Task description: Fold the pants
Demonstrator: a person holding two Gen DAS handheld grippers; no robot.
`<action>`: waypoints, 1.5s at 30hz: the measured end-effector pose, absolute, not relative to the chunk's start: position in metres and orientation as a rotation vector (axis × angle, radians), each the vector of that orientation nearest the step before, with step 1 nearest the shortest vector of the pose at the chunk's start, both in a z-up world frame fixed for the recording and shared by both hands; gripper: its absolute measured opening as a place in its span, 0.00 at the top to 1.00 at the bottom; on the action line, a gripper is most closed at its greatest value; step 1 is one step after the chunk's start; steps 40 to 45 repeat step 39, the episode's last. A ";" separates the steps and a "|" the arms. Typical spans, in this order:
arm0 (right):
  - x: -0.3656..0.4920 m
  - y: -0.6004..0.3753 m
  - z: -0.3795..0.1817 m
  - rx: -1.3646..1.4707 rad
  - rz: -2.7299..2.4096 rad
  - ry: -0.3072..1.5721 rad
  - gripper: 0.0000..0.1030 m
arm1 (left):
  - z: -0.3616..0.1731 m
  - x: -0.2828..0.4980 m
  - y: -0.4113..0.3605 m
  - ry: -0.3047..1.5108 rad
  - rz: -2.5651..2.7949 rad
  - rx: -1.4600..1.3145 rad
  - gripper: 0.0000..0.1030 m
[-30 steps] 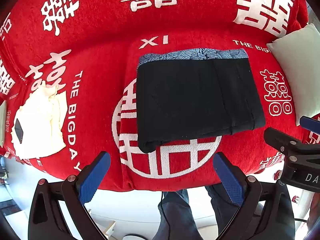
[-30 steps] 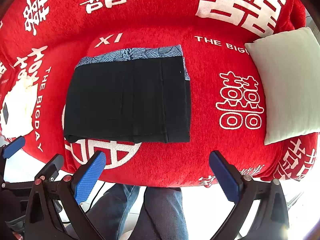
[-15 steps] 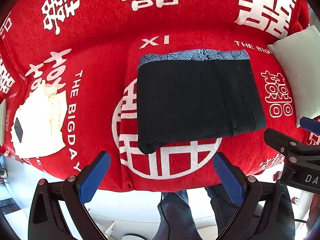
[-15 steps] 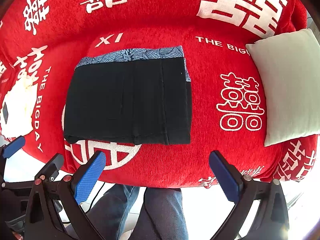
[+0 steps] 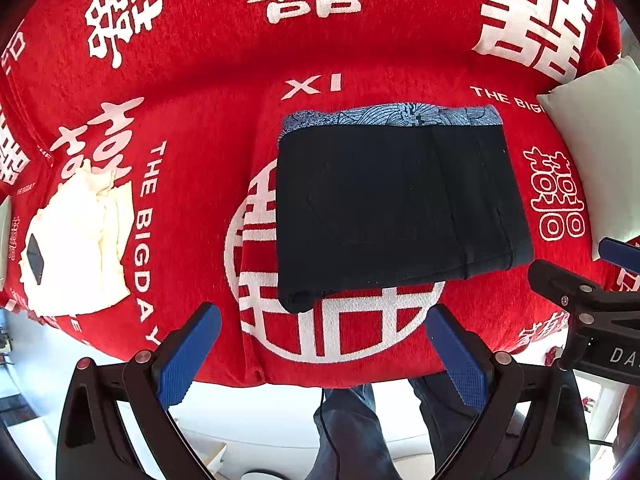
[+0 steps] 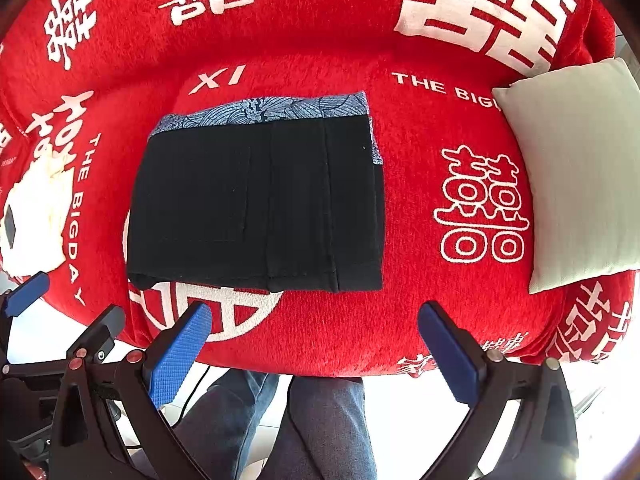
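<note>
Black pants (image 5: 396, 208) (image 6: 256, 204) lie folded into a flat rectangle on the red sofa seat (image 5: 192, 152) (image 6: 416, 312), with a blue patterned waistband along the far edge. My left gripper (image 5: 324, 348) is open and held back over the seat's front edge, nothing between its blue pads. My right gripper (image 6: 312, 340) is open too, hovering in front of the pants' near edge and apart from them. The right gripper's black frame also shows at the right edge of the left wrist view.
A cream garment (image 5: 76, 240) (image 6: 32, 220) lies crumpled at the seat's left end. A pale cushion (image 6: 576, 172) (image 5: 600, 152) leans at the right end. A person's legs in blue jeans (image 6: 312, 428) (image 5: 360, 432) stand on the white floor below the seat's front edge.
Almost nothing differs. Both views have shifted very slightly; the pants lie still and both grippers stay open.
</note>
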State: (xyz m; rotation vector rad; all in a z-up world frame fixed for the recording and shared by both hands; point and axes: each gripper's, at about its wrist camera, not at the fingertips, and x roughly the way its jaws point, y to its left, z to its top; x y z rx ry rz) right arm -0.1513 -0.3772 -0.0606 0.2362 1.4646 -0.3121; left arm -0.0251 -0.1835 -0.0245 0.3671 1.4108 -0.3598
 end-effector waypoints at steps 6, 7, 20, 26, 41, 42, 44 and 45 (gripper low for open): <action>-0.150 -0.378 -0.061 0.231 -0.311 1.469 0.00 | -0.026 -0.024 -0.183 1.416 -0.344 0.378 0.00; -0.150 -0.378 -0.060 0.233 -0.311 1.468 0.00 | -0.027 -0.024 -0.183 1.419 -0.342 0.375 0.00; -0.149 -0.377 -0.060 0.224 -0.309 1.465 0.00 | -0.027 -0.024 -0.182 1.429 -0.342 0.358 0.00; -0.147 -0.378 -0.058 0.221 -0.307 1.465 0.00 | -0.028 -0.024 -0.181 1.437 -0.351 0.335 0.00; -0.145 -0.378 -0.058 0.216 -0.307 1.468 0.00 | -0.027 -0.025 -0.182 1.420 -0.361 0.344 0.00; -0.145 -0.378 -0.058 0.216 -0.307 1.468 0.00 | -0.027 -0.025 -0.182 1.420 -0.361 0.344 0.00; -0.145 -0.378 -0.058 0.216 -0.307 1.468 0.00 | -0.027 -0.025 -0.182 1.420 -0.361 0.344 0.00; -0.145 -0.378 -0.058 0.216 -0.307 1.468 0.00 | -0.027 -0.025 -0.182 1.420 -0.361 0.344 0.00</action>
